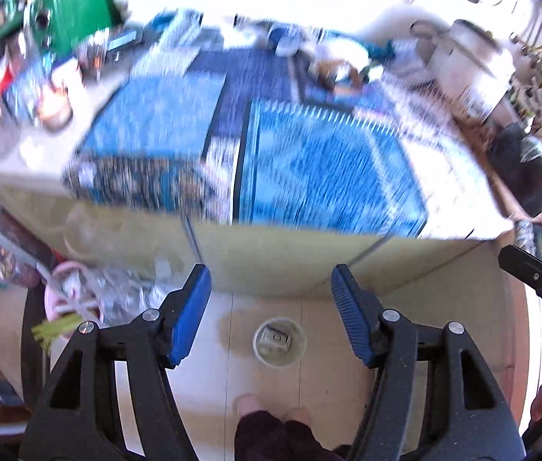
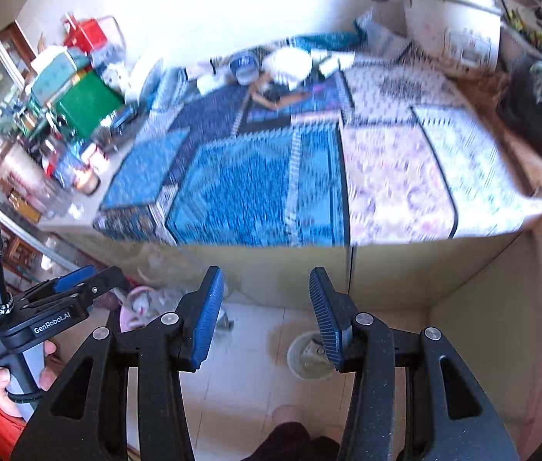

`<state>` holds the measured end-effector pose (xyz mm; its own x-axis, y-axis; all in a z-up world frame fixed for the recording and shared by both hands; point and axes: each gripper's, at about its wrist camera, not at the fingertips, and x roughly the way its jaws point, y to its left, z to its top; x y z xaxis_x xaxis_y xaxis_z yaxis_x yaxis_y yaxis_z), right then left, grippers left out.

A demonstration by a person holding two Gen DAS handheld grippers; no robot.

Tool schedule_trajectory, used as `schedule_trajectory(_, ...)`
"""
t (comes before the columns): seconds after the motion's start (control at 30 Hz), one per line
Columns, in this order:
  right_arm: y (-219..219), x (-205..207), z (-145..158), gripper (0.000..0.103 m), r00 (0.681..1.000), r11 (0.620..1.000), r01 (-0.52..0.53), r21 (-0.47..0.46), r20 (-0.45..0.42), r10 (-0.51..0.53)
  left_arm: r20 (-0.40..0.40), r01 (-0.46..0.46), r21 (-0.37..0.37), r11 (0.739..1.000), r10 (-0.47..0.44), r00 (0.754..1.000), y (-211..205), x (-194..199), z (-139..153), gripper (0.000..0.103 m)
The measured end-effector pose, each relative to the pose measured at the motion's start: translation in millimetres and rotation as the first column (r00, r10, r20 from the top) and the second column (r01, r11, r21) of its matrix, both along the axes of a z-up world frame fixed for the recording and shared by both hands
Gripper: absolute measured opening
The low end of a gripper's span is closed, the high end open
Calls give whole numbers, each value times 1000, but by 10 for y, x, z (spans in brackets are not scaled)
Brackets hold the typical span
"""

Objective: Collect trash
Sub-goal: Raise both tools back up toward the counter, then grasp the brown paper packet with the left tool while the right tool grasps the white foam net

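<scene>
- We hold both tools above the floor in front of the table [image 1: 309, 253], whose top carries blue patterned mats [image 1: 321, 169]; we use the table as our landmark.
- The left gripper [image 1: 271, 315] is spread wide with nothing between its blue pads [image 1: 190, 315]; the right gripper [image 2: 267, 315] is likewise spread and empty.
- The likeliest trash we can make out is the small round cup [image 1: 279, 342] on the floor tiles just in front of the table's near face. It stands mouth up, so its long axis runs vertical, roughly along our line of sight.
- In the left wrist view the cup sits straight ahead, centred in the gap between the fingers. In the right wrist view the same cup [image 2: 309, 361] lies off toward the right finger, partly hidden behind its pad. We judge the left hand better lined up, though neither is near it yet.
- Only the left view shows what lies inside the cup, too blurred to name, and a heap of crumpled clear plastic [image 1: 125, 288] by a pink tub [image 1: 59, 303] at the table's left foot.
- Only the right view shows the left tool from outside, and the pale floral mats [image 2: 398, 176] on the table's right end, with a white rice cooker [image 2: 451, 19] beyond.
- Motion blur smears the tabletop clutter in both views, so we cannot tell what there is trash.
</scene>
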<state>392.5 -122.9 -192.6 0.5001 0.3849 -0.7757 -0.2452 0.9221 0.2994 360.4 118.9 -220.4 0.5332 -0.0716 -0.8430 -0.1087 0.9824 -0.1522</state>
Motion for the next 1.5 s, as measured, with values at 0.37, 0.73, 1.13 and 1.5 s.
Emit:
schedule_trajectory(0.37, 95, 433, 724, 43, 986, 997, 75, 10, 147, -75, 137, 41, 30, 999, -44, 990, 9, 566, 785, 66)
schedule_trajectory(0.73, -291, 1459, 812, 43, 983, 1000, 11, -5, 185, -10, 108, -55, -23, 998, 57, 992, -295, 1751, 655, 68)
schedule_trajectory(1.13, -546, 3019, 591, 44, 981, 987, -162, -11, 107, 163, -23, -241, -115, 964, 240, 971, -649, 3275, 154, 86)
schedule_trajectory(1.5, -169, 3890, 218, 49, 958, 958, -287, 23, 11, 287, -175, -293, -149, 944, 267, 948, -666, 3999, -526, 86)
